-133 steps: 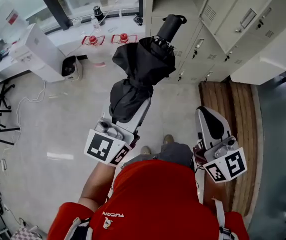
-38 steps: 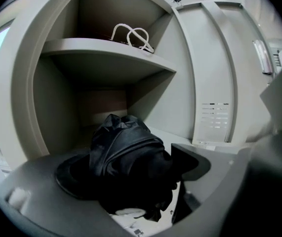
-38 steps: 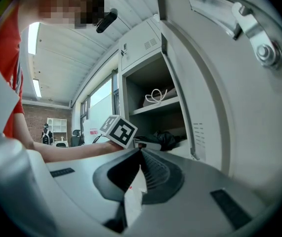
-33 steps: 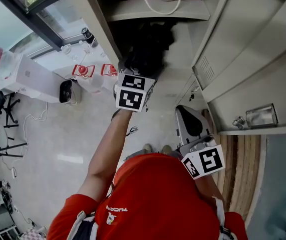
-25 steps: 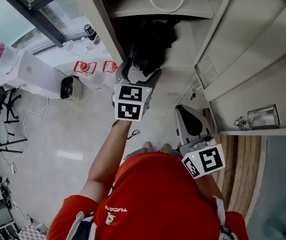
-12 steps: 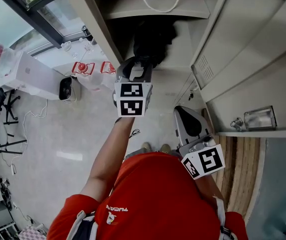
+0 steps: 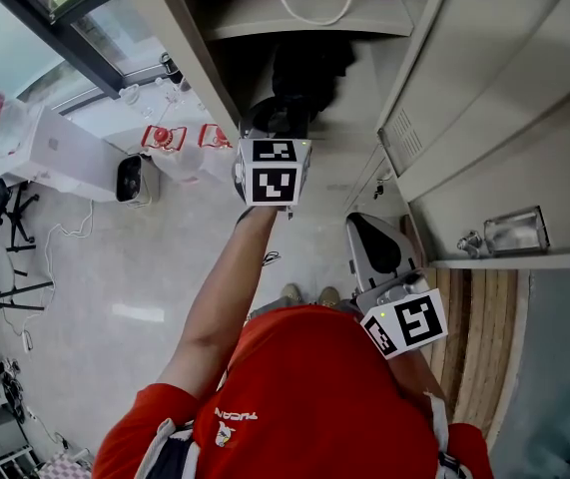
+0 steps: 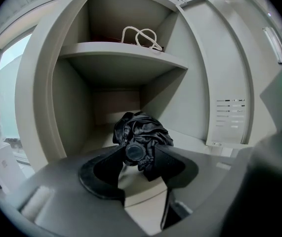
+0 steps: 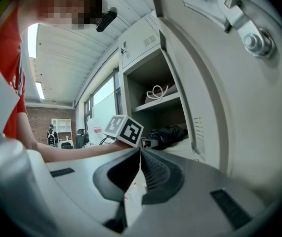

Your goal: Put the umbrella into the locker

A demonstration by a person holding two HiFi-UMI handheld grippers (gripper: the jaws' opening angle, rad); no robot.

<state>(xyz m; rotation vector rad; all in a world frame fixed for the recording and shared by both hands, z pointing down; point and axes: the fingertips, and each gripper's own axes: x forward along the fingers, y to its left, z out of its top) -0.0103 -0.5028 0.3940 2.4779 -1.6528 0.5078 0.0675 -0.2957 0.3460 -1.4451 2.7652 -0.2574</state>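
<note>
While the left gripper hovers at the mouth of the locker with its jaws half apart and nothing held, the black umbrella lies folded on the locker's bottom just past the jaw tips, its handle end toward the gripper. The right gripper is low at the person's side, jaws closed together and empty, above a pale floor with a window at the left. On the shelf above the umbrella lies a white cord, and the door stands open at the right

Folded black umbrella inside open locker
</note>
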